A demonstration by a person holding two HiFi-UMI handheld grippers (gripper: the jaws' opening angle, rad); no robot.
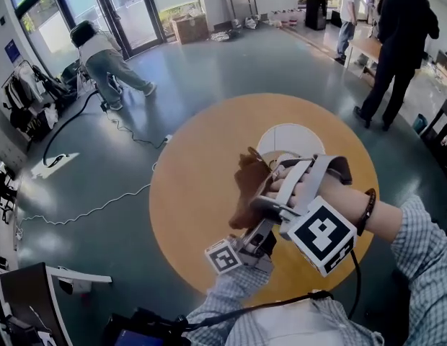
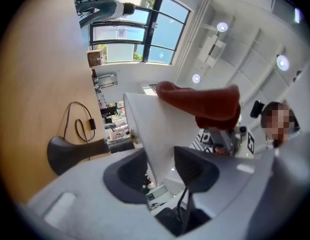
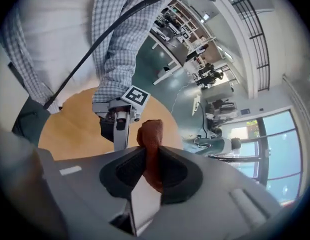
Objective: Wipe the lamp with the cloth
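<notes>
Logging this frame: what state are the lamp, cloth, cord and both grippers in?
lamp: upright on the table
cloth: bunched, lying against the shade
cord: loose on the table
left gripper: shut on the shade
right gripper: shut on the cloth

No legible text, brand or number. Larger marker cube (image 1: pixel 323 235): black-and-white square code pattern, no letters. Smaller marker cube (image 1: pixel 223 256): the same kind of pattern. Blue wall sign (image 1: pixel 12 50), far left: print too small to read.
</notes>
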